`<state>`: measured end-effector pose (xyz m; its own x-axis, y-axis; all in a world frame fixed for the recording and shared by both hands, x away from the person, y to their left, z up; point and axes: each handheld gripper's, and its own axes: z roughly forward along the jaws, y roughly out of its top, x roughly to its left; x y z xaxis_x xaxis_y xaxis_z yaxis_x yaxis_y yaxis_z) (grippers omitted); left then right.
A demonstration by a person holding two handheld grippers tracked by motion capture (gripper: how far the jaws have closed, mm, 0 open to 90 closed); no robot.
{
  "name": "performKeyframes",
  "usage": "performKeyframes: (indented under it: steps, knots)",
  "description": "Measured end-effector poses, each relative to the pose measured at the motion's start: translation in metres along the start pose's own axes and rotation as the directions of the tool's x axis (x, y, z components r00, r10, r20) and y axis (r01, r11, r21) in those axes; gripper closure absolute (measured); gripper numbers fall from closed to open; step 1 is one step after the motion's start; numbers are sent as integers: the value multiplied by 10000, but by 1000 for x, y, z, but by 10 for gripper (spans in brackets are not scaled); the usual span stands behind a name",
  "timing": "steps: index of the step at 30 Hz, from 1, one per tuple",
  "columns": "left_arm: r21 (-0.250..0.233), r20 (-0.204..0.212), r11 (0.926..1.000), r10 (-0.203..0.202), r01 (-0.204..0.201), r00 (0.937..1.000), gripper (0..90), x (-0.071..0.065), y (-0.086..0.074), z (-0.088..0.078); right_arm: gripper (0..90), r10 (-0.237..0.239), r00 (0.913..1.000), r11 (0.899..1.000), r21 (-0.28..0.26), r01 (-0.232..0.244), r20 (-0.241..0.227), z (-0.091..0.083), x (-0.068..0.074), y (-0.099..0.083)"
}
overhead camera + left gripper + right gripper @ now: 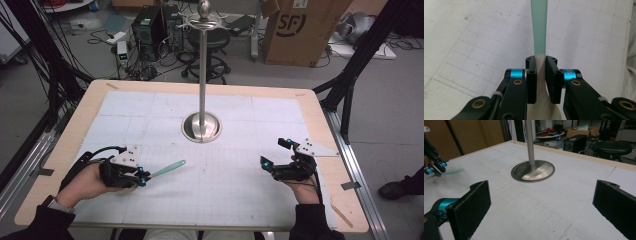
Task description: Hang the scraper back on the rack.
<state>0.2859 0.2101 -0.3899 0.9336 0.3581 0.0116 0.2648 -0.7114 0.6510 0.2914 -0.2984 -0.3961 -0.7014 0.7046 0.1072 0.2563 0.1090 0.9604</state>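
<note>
Our left gripper [142, 178] is clamped on the spoon [167, 169] at the near left, its green handle pointing toward the stand [201, 126]. We judge it light, stiff and slick, best held at the neck. Our right gripper [272, 154] stands wide apart.

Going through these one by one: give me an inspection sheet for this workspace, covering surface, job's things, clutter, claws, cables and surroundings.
Surface: wooden table under a white gridded mat, faintly smudged.
Job's things: a spatula-like tool, pale green blade pointing toward the steel stand, cream handle between the claw pads.
Clutter: nothing seen on the mat besides the stand.
Claws: left claw shut on the tool; right claw open, holding nothing.
Cables: a black cable loops from the left claw; many leads lie on the floor behind the table.
Surroundings: computer tower, black stool, cardboard box, black frame legs, someone's shoe at right.
</note>
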Motion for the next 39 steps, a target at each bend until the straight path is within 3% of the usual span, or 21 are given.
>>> performKeyframes:
  steps: [9, 15, 21, 23, 26, 28, 36, 39]
  knots:
    - [-1156, -243, 9911, -686, 654, 9973, 804, 9, 3, -10, 7, -2, 10000, 10000, 4, 2, 27, -1, 0, 0]
    - [-2131, -266, 9702, -1237, 1153, 9920, 804, 19, 8, -19, 7, 12, 10000, 10000, 3, -12, 26, -1, 0, 0]
    - [-2612, -319, 9569, -1402, 1272, 9896, 804, 27, 16, -26, 7, 10, 10000, 10000, -15, -10, 37, -1, 0, 0]
    - [-2972, -332, 9444, -1578, 1410, 9869, 804, 32, 22, -32, 7, -3, 10000, 10000, -38, 3, 50, -1, 0, 0]
    - [-3248, -385, 9339, -1706, 1492, 9846, 804, 38, 28, -38, 7, 29, 10000, 10000, -49, -29, 16, -1, 0, 0]
    - [-3357, -447, 9302, -1731, 1484, 9839, 804, 41, 33, -41, 7, 34, 10000, 10000, -48, -34, 21, -1, -1, 0]
    - [-3494, -795, 9289, -1595, 1224, 9840, 804, 47, 54, -52, 7, 59, 10000, 10000, -79, -59, 20, -2, -1, 0]
    - [-3651, -919, 9238, -1590, 1153, 9830, 804, 52, 63, -57, 7, 52, 10000, 9999, -113, -52, 4, -2, -1, 0]
